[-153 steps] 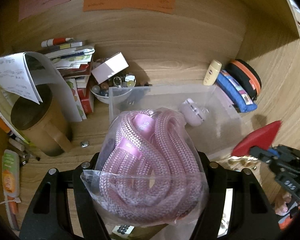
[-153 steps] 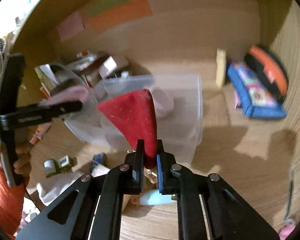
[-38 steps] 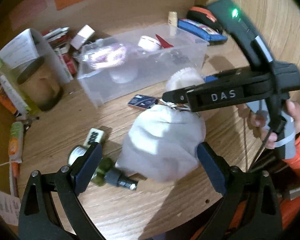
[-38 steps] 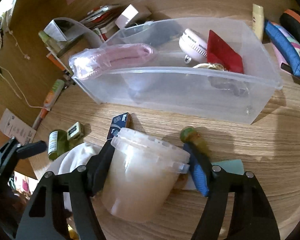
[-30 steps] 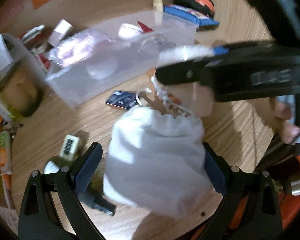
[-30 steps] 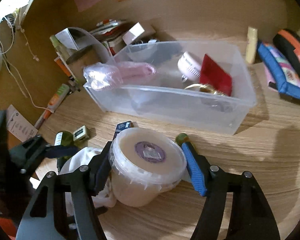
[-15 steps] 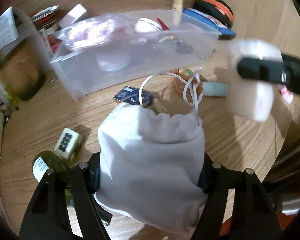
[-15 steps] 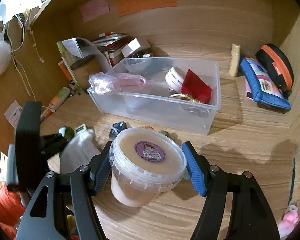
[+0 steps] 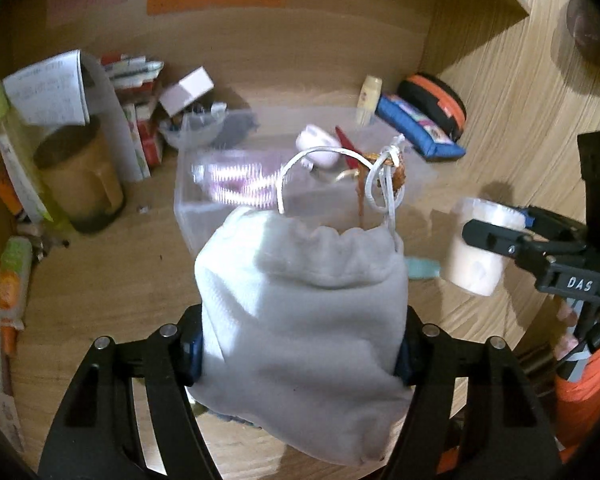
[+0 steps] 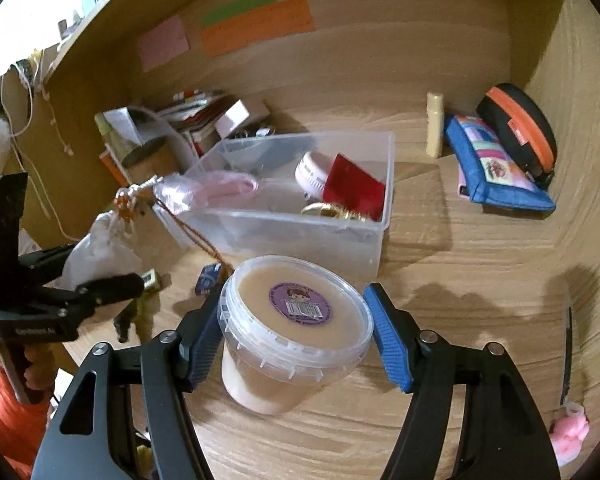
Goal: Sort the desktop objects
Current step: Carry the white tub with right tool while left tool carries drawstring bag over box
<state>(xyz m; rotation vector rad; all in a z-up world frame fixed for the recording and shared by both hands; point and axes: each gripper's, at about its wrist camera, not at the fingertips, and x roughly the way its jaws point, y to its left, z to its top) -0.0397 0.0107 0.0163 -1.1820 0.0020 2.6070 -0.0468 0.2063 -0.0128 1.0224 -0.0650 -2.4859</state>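
Between the left tongs (image 9: 300,350), one white drawstring pouch (image 9: 300,320) sat clenched and lifted off the table (image 9: 100,280), likely bound for the one clear bin (image 9: 204,216) just ahead. Over on the right camera, the right tongs (image 10: 296,338) squeezed one lidded tub (image 10: 292,332), held upright, probably against spills.
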